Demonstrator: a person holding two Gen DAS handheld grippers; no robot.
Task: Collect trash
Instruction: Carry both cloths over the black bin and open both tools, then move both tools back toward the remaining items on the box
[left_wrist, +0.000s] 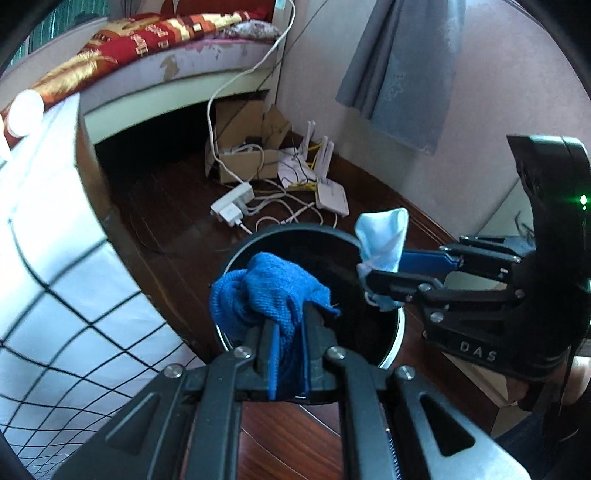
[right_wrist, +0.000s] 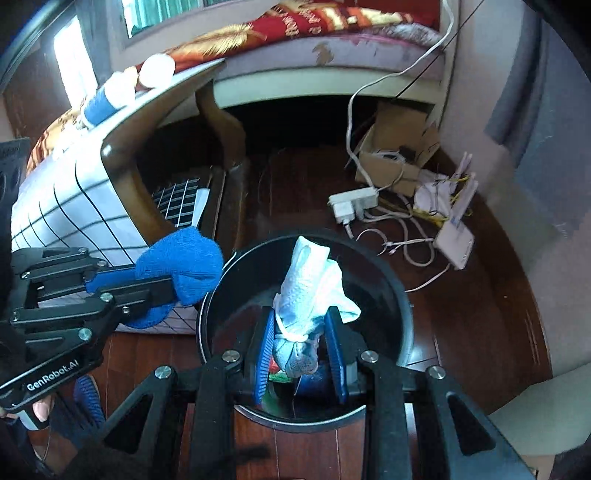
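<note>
Both cams ride on the grippers, looking steeply down along the fingers, close above the round black bin (left_wrist: 397, 332) (right_wrist: 402, 306). Left cam sits left of the bin, right cam on the opposite side; each catches the other gripper. Shared bkgd: bin, power strip (left_wrist: 233, 204) (right_wrist: 352, 203), cardboard box (left_wrist: 243, 155) (right_wrist: 399, 147), bed (left_wrist: 147, 44) (right_wrist: 295, 33).

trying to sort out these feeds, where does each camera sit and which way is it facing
Left wrist: on the left tongs, facing down at the black bin; they clamp a blue cloth; right tongs enter from the right.
Right wrist: on the right tongs, facing down into the bin, gripping a crumpled mask.
Shared: bin, both tongs, power strip.
</note>
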